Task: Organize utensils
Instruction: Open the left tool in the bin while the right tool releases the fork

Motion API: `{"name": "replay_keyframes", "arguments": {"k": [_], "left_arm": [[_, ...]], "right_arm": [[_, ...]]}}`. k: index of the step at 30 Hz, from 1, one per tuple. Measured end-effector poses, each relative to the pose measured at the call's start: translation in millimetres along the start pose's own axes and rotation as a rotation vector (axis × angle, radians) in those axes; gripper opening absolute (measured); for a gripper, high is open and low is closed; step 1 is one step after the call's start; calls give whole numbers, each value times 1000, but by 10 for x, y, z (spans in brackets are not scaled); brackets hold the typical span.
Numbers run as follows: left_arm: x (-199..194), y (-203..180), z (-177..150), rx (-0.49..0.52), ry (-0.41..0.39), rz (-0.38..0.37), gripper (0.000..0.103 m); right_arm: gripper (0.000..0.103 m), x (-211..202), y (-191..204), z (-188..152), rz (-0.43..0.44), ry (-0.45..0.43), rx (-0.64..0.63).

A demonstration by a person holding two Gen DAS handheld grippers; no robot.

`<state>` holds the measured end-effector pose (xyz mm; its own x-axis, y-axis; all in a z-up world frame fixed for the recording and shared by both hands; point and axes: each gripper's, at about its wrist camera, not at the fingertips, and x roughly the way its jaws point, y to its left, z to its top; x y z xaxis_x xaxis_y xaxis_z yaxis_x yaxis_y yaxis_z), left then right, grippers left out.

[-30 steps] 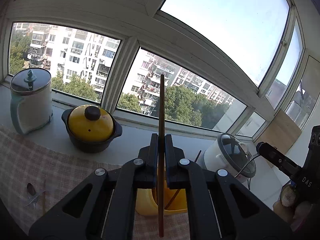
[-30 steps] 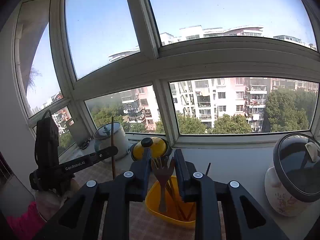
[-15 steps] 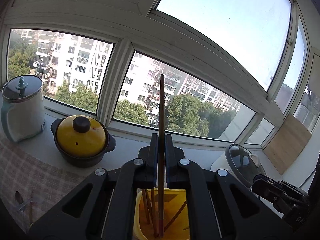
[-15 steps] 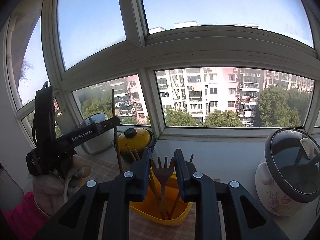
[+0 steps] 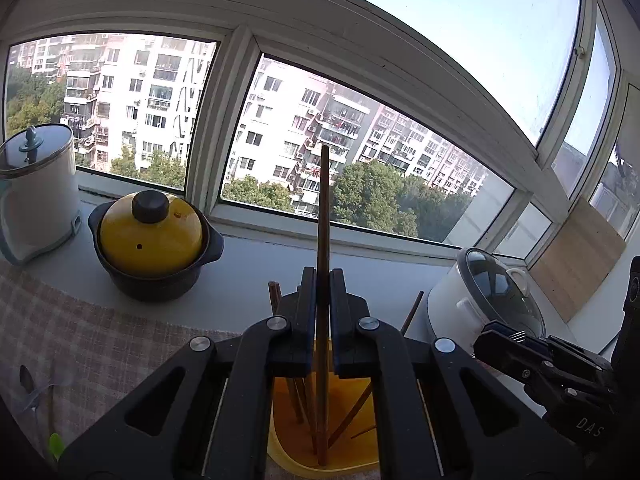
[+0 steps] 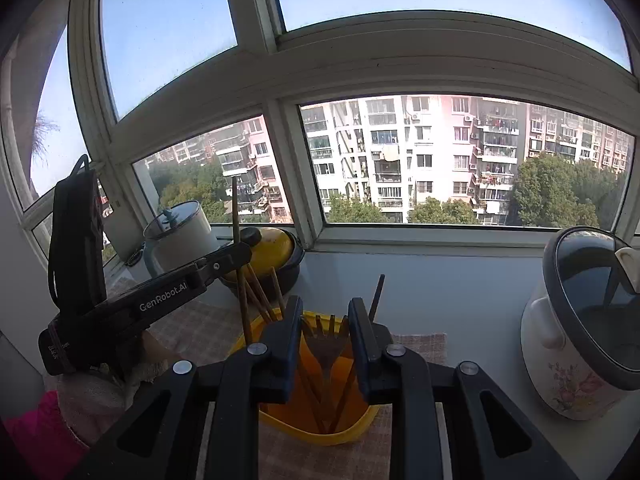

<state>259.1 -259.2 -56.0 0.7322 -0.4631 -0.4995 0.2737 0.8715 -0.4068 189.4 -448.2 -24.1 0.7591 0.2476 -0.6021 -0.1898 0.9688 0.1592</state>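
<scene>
My left gripper (image 5: 322, 280) is shut on a dark wooden chopstick (image 5: 322, 216) held upright, its lower end down inside the yellow utensil holder (image 5: 288, 448). Several chopsticks lean in the holder. In the right wrist view the left gripper (image 6: 240, 252) holds that chopstick (image 6: 236, 208) over the holder (image 6: 348, 426). My right gripper (image 6: 325, 312) is shut on a wooden fork (image 6: 326, 346), tines up, its handle down in the holder. The right gripper also shows at the right of the left wrist view (image 5: 504, 340).
A yellow-lidded black pot (image 5: 152, 248) and a white kettle (image 5: 36, 196) stand on the sill at left. A white rice cooker (image 5: 484, 308) stands at right. A spoon (image 5: 28, 384) lies on the checked cloth (image 5: 80, 344). Windows close off the back.
Both grippers moved in over the yellow holder and lowered. The chopstick's lower end and the fork's handle now sit deeper inside it.
</scene>
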Motion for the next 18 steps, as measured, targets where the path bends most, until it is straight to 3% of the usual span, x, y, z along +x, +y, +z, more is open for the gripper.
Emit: {"name": "replay_keyframes", "arguments": {"k": [13, 14, 15, 16, 18], "left_arm": [[-63, -59, -18, 39, 20, 5, 7], [-71, -63, -23, 41, 24, 5, 12], [-82, -62, -29, 39, 25, 1, 23], [-97, -56, -34, 37, 24, -3, 27], [-125, -48, -45, 36, 24, -2, 28]], "right_arm": [[25, 99, -16, -51, -2, 32, 7], [28, 86, -9, -50, -3, 26, 3], [33, 66, 3, -45, -6, 22, -1], [35, 54, 20, -39, -9, 18, -3], [49, 17, 25, -39, -13, 11, -2]]}}
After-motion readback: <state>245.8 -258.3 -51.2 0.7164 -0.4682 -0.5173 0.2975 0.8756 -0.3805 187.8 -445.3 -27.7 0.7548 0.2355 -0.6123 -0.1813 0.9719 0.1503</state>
